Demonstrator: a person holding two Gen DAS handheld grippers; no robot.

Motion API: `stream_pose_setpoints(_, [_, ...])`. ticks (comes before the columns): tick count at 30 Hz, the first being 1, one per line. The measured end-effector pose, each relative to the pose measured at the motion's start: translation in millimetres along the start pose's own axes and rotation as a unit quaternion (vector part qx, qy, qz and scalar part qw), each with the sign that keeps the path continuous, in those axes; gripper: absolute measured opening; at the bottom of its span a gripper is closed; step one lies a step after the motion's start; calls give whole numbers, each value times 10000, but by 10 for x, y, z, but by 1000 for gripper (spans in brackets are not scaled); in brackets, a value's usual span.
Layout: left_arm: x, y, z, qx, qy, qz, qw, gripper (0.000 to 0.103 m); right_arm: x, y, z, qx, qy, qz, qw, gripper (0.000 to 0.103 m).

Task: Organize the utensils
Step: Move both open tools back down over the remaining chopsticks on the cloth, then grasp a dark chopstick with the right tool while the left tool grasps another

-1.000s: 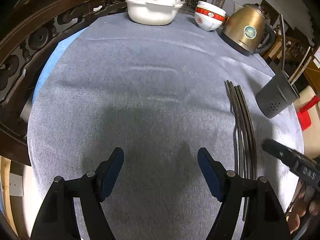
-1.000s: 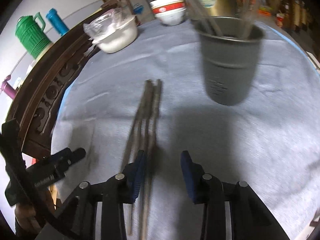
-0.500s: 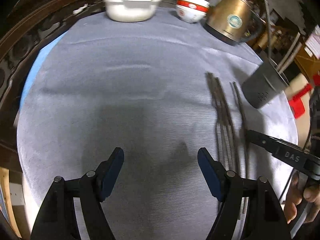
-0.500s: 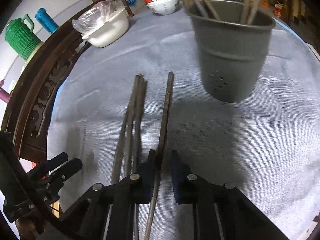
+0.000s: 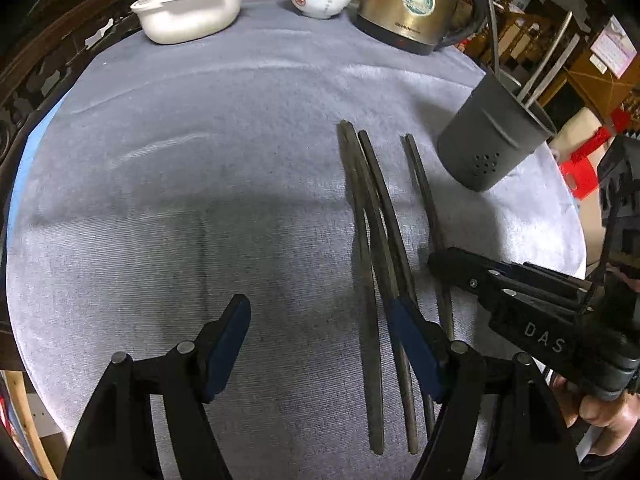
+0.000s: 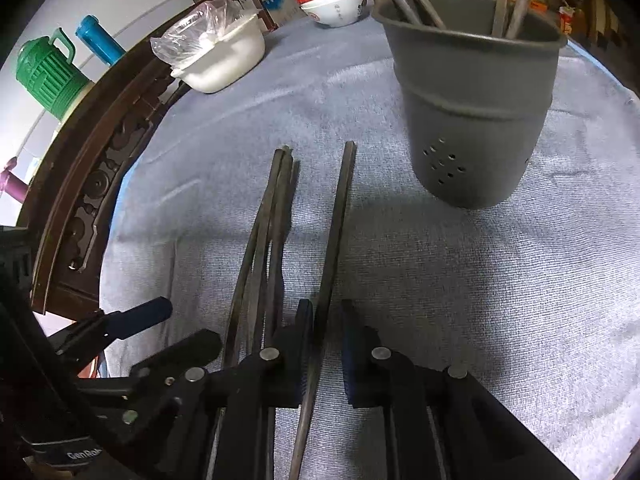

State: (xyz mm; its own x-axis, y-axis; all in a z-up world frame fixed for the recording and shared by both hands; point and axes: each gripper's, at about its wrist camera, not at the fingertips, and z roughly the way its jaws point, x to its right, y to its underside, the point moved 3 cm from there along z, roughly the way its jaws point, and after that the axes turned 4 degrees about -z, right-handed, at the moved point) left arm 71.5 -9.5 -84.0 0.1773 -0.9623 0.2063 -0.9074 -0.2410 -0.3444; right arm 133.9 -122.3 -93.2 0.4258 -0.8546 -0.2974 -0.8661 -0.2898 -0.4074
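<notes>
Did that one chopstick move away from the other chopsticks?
Yes. The single chopstick has slid right, away from the bundle and toward the gray cup. The right gripper has been closing on it.

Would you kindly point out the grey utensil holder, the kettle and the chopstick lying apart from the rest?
grey utensil holder (image 6: 476,128): right wrist view, front wall.
kettle (image 5: 404,4): left wrist view, body.
single chopstick (image 6: 340,208): right wrist view, mid-shaft.
</notes>
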Motion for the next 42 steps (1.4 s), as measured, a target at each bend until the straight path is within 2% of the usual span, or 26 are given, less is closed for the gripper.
stream_pose_setpoints(2, [14, 13, 58, -103, -67, 62, 9999, 63, 27, 23, -30, 2, -27, -19, 10000, 14])
stream_pose_setpoints(5, [50, 37, 58, -42, -56, 184, 9998, 53, 32, 24, -30, -16, -57, -58, 10000, 13])
stream_pose_setpoints(7, [51, 45, 40, -81, 131, 158, 9998, 31, 28, 25, -29, -38, -55, -88, 9999, 12])
stream_pose_setpoints(9, [27, 47, 12, -127, 197, 157, 9996, 19, 36, 29, -40, -83, -32, -122, 9999, 11])
stream_pose_setpoints(11, [-14, 58, -13, -127, 135, 181, 9997, 12, 34, 37, -47, -138, 4, -165, 9998, 10])
stream_pose_setpoints(12, [-76, 73, -13, -211, -12, 172, 9996, 7, 37, 42, -54, -179, 35, -187, 9997, 10])
stream_pose_setpoints(16, [-285, 187, -68, -455, 24, 161, 9988, 6, 55, 76, -92, -371, 171, -335, 9986, 10])
stream_pose_setpoints(18, [-371, 193, -118, -456, 35, 43, 9989, 6, 91, 104, -121, -465, 210, -370, 9980, 10])
stream_pose_setpoints(20, [-413, 163, -139, -506, 192, -115, 9985, 12, 130, 113, -133, -513, 180, -332, 9980, 10])
stream_pose_setpoints(22, [-450, 124, -193, -508, 348, -255, 9978, 32, 154, 113, -133, -533, 114, -292, 9981, 11])
stream_pose_setpoints(25, [-310, -27, -253, -334, 563, -207, 9976, 39, 140, 112, -127, -498, 132, -251, 9984, 13])
stream_pose_setpoints(27, [-206, -72, -189, -353, 500, -119, 9981, 42, 139, 116, -132, -486, 133, -225, 9985, 14])
stream_pose_setpoints(29, [-162, -94, -69, -501, 296, -22, 9983, 42, 150, 115, -137, -490, 99, -180, 9986, 14])
stream_pose_setpoints(30, [-176, -72, 11, -616, 155, -9, 9980, 31, 158, 106, -132, -495, 79, -154, 9986, 14])
stream_pose_setpoints(31, [-161, -114, 24, -463, 41, 39, 9989, 10, 171, 105, -135, -499, 44, -117, 9987, 14])
stream_pose_setpoints(32, [-164, -92, 48, -543, -26, 134, 9984, 7, 167, 90, -124, -498, 25, -107, 9987, 14])
stream_pose_setpoints(35, [-233, -24, 19, -611, -10, 183, 9980, 6, 160, 97, -120, -519, 77, -232, 9984, 11])
stream_pose_setpoints(40, [-407, 75, -41, -804, 71, 109, 9967, 6, 113, 135, -139, -872, 113, -402, 9953, 10])
stream_pose_setpoints(41, [-422, 68, -39, -845, 93, 58, 9964, 7, 117, 142, -139, -912, 93, -423, 9949, 12])
stream_pose_setpoints(42, [-422, 50, -51, -851, 91, 46, 9963, 14, 130, 133, -140, -961, 60, -393, 9946, 12])
